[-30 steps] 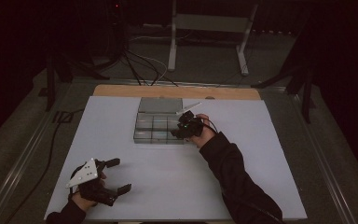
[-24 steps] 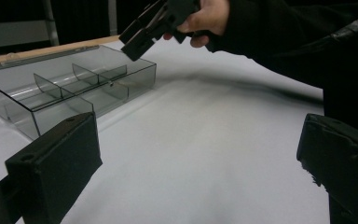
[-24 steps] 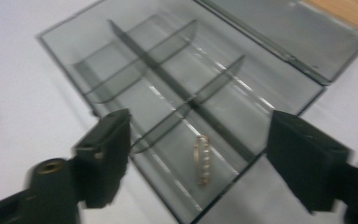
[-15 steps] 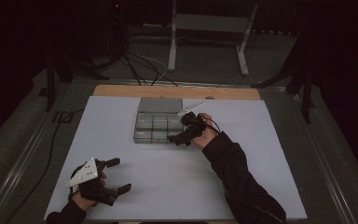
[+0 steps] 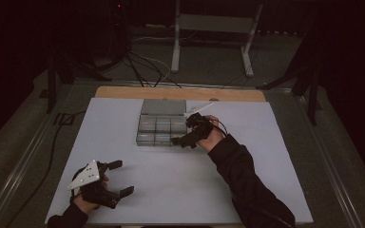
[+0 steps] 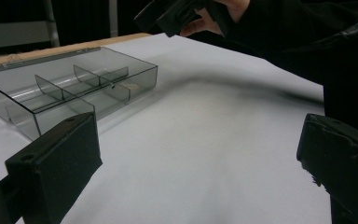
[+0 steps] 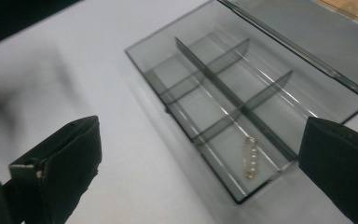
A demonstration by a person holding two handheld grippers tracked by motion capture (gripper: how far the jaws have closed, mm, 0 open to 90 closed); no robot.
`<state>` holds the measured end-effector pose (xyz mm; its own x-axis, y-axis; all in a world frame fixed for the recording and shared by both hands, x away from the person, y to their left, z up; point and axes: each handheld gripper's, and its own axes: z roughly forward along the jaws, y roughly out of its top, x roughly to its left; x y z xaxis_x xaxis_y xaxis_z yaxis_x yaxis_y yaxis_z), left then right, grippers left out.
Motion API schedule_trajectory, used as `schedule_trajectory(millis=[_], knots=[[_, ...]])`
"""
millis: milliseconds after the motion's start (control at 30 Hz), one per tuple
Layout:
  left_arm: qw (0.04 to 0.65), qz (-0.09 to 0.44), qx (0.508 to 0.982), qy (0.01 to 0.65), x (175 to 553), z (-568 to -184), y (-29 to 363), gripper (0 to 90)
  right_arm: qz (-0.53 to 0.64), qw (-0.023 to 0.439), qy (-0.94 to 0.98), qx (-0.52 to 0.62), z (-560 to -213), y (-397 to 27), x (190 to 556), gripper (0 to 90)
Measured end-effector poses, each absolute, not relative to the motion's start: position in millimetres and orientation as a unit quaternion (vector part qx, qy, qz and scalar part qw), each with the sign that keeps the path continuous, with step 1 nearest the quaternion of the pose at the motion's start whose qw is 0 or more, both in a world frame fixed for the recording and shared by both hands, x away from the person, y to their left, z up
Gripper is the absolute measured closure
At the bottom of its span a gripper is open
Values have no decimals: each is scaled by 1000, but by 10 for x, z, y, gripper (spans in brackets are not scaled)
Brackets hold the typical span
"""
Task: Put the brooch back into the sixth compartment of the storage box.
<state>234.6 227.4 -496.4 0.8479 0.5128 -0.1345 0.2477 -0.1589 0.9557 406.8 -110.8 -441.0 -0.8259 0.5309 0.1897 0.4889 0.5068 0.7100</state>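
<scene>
- Compartment box (image 5: 161, 129), clear grey plastic, six cells in two rows of three, lid (image 5: 163, 106) folded flat open on its far side: it sits on the white table (image 5: 266, 156) just ahead of and below the right gripper (image 5: 186, 138), whose jaws hang over the box's near right corner.
- Left gripper (image 5: 120, 177) sits well back from the box, low near the person's own edge of the table, jaws spread wide with nothing between them; from there the box lies ahead and off to one side, with bare table in between.
- Right gripper is plainly the nearer one, and any next move at the box looks like its job. Its jaws are spread wide too, and its own view shows nothing between them.
- From the right gripper view, the box's long axis runs slantwise, from near the right jaw up and away to the left; the long middle divider (image 7: 233, 100) follows that same line.
- Smallest now: a little gold safety pin (image 7: 250, 157) lying flat in the corner cell closest to the right gripper, between its jaws and nearer the right one.
- The pin's long axis runs roughly away from the gripper, across the cell and square to the long divider.
- My read: to take the pin, the right jaws would need to drop straight down into that cell and close across the pin's thin width. It's a tight fit between those walls, and a flat, thin thing to pinch.
</scene>
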Motion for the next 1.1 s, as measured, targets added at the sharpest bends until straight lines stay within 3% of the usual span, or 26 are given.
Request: schedule_trajectory(millis=[567,1100], knots=[[598,108,754,249,2355,-4963,2259,12,426,45,857,288,-4210,-1442,3767,0],[597,108,755,249,2357,-4966,2256,12,456,50,830,318,-4298,-2039,3385,0]])
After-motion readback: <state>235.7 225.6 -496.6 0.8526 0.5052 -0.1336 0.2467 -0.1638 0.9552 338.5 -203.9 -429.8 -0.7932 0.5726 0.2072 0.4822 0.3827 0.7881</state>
